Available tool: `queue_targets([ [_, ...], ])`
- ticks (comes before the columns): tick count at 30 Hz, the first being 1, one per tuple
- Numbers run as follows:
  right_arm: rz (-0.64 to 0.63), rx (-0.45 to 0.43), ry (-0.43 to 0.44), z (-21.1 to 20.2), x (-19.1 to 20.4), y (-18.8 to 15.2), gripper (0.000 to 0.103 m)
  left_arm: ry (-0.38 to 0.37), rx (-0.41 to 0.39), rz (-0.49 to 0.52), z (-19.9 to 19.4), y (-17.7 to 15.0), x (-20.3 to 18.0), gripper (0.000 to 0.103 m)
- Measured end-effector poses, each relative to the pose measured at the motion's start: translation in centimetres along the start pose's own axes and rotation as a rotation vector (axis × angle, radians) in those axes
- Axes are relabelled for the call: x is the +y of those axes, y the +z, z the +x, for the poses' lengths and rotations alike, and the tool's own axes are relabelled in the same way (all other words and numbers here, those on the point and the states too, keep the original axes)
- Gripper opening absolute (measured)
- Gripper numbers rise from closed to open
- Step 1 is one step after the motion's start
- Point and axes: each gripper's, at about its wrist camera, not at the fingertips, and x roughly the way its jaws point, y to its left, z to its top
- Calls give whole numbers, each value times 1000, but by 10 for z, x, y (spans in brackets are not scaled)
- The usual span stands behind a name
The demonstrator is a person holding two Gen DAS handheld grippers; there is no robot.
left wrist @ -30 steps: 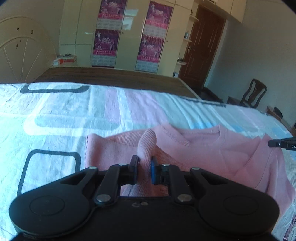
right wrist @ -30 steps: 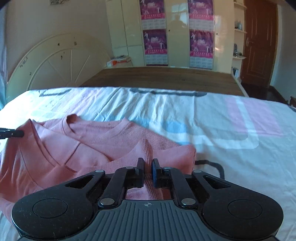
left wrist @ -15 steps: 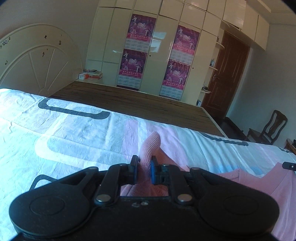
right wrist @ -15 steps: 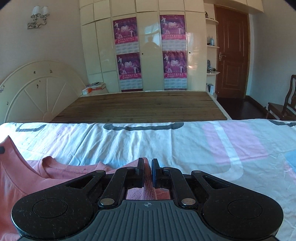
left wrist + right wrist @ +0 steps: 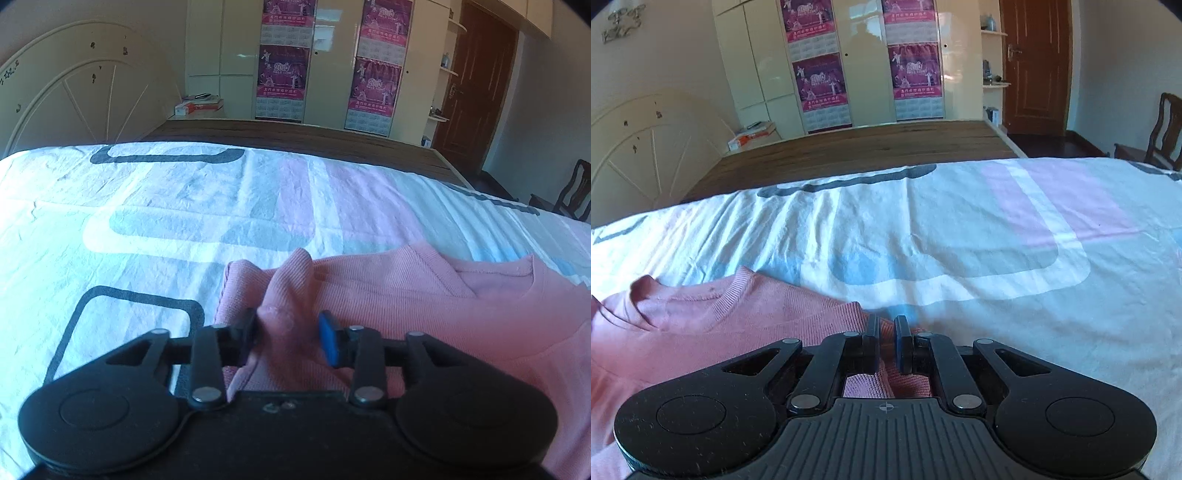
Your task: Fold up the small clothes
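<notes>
Patterned bedsheet [image 5: 184, 206]; wardrobe [image 5: 864, 74]; chair [image 5: 1167, 125]

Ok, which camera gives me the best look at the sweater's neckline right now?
The right wrist view. The pink sweater lies there with its ribbed neckline curving across the left of the frame, lit and unobstructed. The left wrist view shows only a short stretch of neckline near its right edge, beyond a raised fold of fabric.
</notes>
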Motion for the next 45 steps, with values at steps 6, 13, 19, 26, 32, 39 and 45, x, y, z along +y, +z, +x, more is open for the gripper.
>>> queue_targets([
  [6, -75, 20, 59, -19, 17, -2, 78, -104, -19, 96, -29, 2, -15, 72],
  [13, -193, 91, 47, 3, 46, -22, 65, -83, 57, 202, -1, -15, -49, 56],
  [19, -273, 37, 33, 5, 59, -27, 14, 11, -31, 174, 11, -13, -47, 1],
  [26, -211, -76, -80, 8, 46, -21, 9, 75, -61, 111, 24, 1, -37, 0],
  [32, -132, -20, -43, 9, 38, -17, 39, 33, -46, 90, 18, 9, -24, 17],
  [39, -133, -90, 22, -36, 48, -20, 51, 41, -65, 204, -13, -4, -25, 84],
  [45, -139, -59, 61, -34, 65, -36, 51, -10, 8, 184, 11, -4, -20, 51],
])
